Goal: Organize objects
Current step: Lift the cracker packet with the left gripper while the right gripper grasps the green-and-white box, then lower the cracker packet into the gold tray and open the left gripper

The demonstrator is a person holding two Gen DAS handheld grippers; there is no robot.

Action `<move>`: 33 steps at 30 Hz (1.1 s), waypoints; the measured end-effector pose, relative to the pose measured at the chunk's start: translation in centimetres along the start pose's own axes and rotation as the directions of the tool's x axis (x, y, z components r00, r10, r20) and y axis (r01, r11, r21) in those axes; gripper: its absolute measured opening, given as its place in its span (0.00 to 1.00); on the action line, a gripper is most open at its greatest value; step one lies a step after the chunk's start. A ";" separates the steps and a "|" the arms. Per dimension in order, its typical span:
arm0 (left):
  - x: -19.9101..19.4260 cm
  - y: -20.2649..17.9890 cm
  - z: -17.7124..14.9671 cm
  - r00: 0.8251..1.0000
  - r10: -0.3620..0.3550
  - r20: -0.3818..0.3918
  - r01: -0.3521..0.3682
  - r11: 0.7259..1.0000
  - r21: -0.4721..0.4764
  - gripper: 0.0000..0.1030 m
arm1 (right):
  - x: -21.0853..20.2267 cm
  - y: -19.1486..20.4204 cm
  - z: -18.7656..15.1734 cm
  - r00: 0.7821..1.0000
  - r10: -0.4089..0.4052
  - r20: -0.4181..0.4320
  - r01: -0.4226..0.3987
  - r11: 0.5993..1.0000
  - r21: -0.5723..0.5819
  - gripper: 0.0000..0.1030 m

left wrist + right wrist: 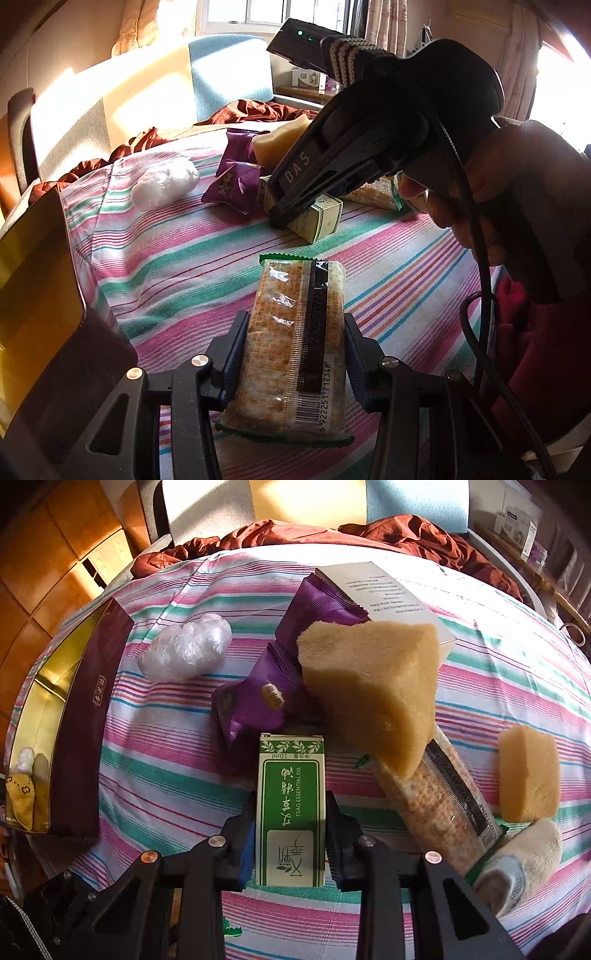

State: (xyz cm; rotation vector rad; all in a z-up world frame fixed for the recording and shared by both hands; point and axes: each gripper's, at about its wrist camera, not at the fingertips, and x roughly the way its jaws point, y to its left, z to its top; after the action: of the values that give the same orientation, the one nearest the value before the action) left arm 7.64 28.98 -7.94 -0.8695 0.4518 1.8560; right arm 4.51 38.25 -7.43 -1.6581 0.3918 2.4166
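While the left wrist view looks out over the pink, green and white striped cloth-covered surface (177, 266), the left tool (295, 354) holds a long clear-wrapped cracker packet with green ends (291, 347) lengthwise between its pads, which press on both long sides. The packet's far end points to twelve o'clock, apparently just above the cloth, though contact is unclear. At nine o'clock stands the open dark maroon box with a gold lining (40, 280), which I take to be the place the loose things go. At one o'clock the right tool (291, 216) slants steeply down from the person's hand (491, 192) and pinches a small green and white carton of essential oil (321, 218) lying on the cloth. Seen from the right wrist view, the right tool (290, 834) is narrowed onto that essential oil carton (290, 812), a pad against each long side, the carton lying flat with its far end at twelve o'clock. Beyond it sit purple foil snack packets (258, 701) and a tan wedge-shaped sponge (373, 690), the sponge resting on a second cracker packet (443, 794); the maroon box (77, 738) lies at nine o'clock. Both picks look made, so the step in hand is grasp-to-lift. Next, each piece needs raising clear of its neighbours and carrying left over the box rim without snagging the purple packets.
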 end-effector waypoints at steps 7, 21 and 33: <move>-1.1 0.2 -0.3 1.000 0.014 -0.023 -0.015 0.999 -0.033 0.47 | -0.2 0.9 -0.4 0.998 -0.053 0.017 0.054 0.996 -0.069 0.30; -7.3 2.0 1.1 0.993 0.098 0.067 -0.092 0.992 -0.088 0.47 | 0.2 1.7 -0.5 0.996 -0.081 0.031 0.084 0.991 -0.102 0.30; -12.3 10.2 2.2 0.940 0.331 0.082 -0.299 0.914 -0.274 0.47 | 0.3 2.2 -0.4 0.994 -0.104 0.044 0.109 0.986 -0.127 0.30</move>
State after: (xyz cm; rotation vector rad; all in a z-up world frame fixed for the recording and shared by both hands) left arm 0.70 18.21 1.92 -0.8821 0.2852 2.2937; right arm 4.11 36.04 -7.60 -1.6362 0.1396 2.4359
